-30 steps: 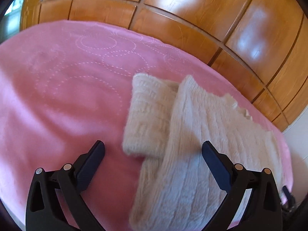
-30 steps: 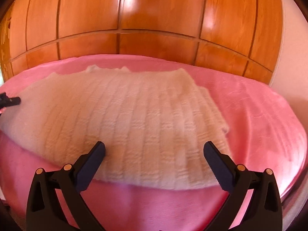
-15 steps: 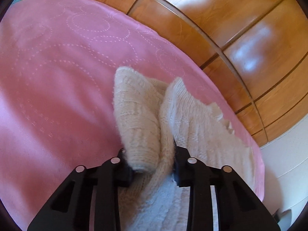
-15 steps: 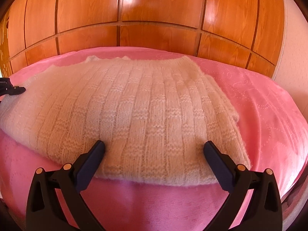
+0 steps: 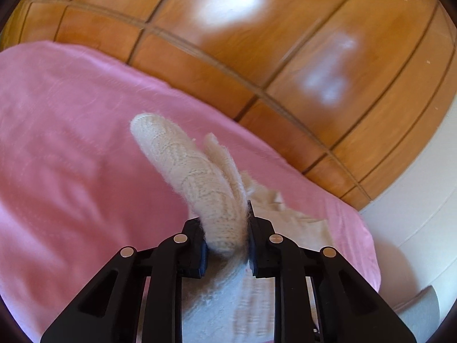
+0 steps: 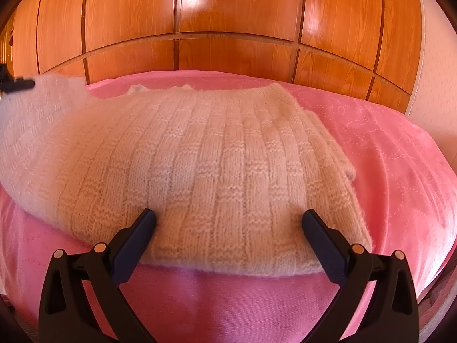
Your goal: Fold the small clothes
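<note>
A cream knitted sweater [image 6: 228, 143] lies flat on the pink bedspread [image 6: 385, 157]. My left gripper [image 5: 224, 223] has its jaws closing, pads pressing on a bunched fold of the sweater's left side [image 5: 182, 157], which stands up off the bed. In the right wrist view that gripper [image 6: 17, 84] shows at the far left with the sweater's edge raised under it. My right gripper [image 6: 228, 214] is open, its fingertips over the sweater's near hem, nothing pinched between them.
Glossy wooden cupboard panels [image 6: 228, 14] stand right behind the bed. A white wall [image 5: 414, 228] is at the right past the bed's edge. Bare pink bedspread [image 5: 57, 171] stretches left of the sweater.
My left gripper went from open to shut on the sweater's folded left side and lifted it off the bed. The right gripper stayed open and edged closer over the hem.
</note>
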